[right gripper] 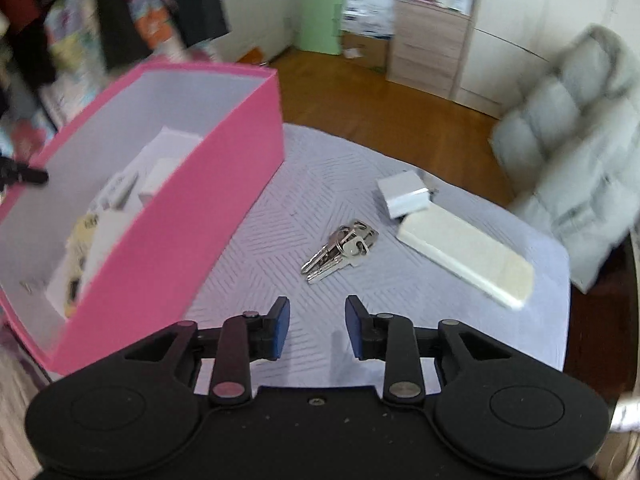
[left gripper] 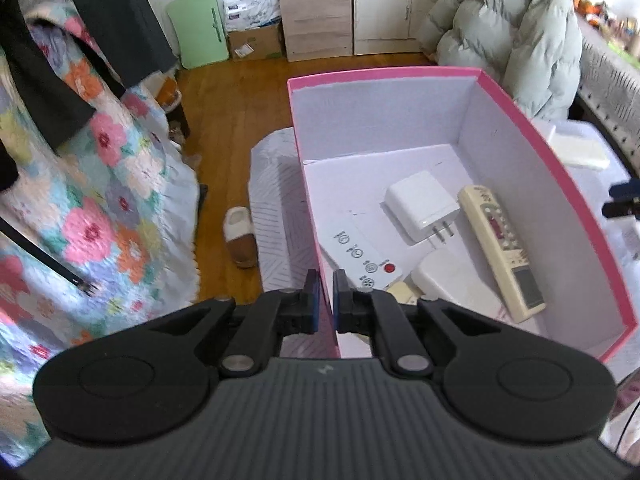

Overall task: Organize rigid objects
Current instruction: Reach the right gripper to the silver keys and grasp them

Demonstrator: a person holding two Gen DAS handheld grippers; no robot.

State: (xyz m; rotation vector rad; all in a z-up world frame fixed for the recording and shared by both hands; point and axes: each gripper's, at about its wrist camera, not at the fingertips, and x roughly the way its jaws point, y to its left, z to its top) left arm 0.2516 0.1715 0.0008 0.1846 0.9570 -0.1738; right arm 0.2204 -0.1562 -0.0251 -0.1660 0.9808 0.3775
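The bunch of keys (right gripper: 340, 250) lies flat on the pale patterned cloth (right gripper: 256, 256), a little ahead of the right gripper (right gripper: 318, 328) and well apart from the pink box (right gripper: 176, 216). I judge it as light but awkward: several thin metal blades hang loose on a ring, so they will slide and swing, and the smooth metal can slip between the pads. The best place to take hold seems to be the thick cluster at the ring end, where the heads pile up, not the flat blades, which lie too low on the cloth. The right gripper's jaws stand partly open with nothing between them, and they look wide enough for that cluster. Just beyond the keys rest a white charger (right gripper: 404, 196) and a long white block (right gripper: 468, 256), touching each other; both are stiff and easier to pinch across their narrow sides. The left gripper (left gripper: 326, 300) has its jaws closed almost completely on the near wall of the box, steadying it. Inside are already a white remote (left gripper: 360, 256), a beige remote (left gripper: 504, 252) and another charger (left gripper: 424, 208).
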